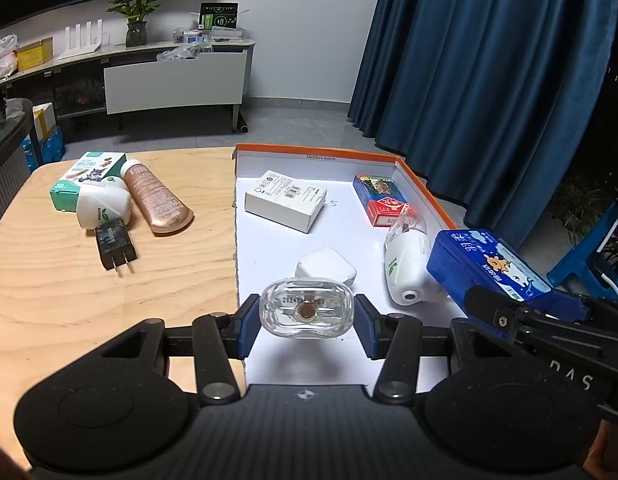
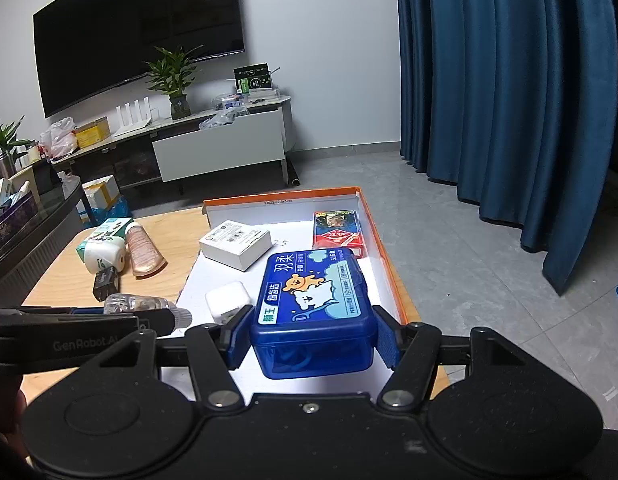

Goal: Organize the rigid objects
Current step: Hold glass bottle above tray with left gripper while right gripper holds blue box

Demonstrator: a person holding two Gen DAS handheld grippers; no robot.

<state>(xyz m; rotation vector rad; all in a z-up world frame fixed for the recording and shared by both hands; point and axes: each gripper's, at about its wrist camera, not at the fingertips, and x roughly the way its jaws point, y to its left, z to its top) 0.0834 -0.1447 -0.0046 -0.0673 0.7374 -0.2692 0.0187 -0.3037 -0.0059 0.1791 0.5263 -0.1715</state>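
Left on table: a green box (image 1: 89,178), a white bottle (image 1: 105,206), a tube (image 1: 157,202) and a black plug (image 1: 115,246) lay on the wood, outside the tray (image 1: 425,184).
Done: a white box (image 1: 287,200), a red pack (image 1: 383,200), a white adapter (image 1: 327,270) and a second white bottle (image 1: 405,268) lay in the tray.
Left gripper (image 1: 307,322): narrowly parted, pads clamping a clear bottle (image 1: 307,308) above the tray's near edge.
Right gripper (image 2: 311,336): about half open, clamping a blue case (image 2: 315,312) over the tray.
Views: only the left view showed the second white bottle; the right view showed the clear bottle's cap.
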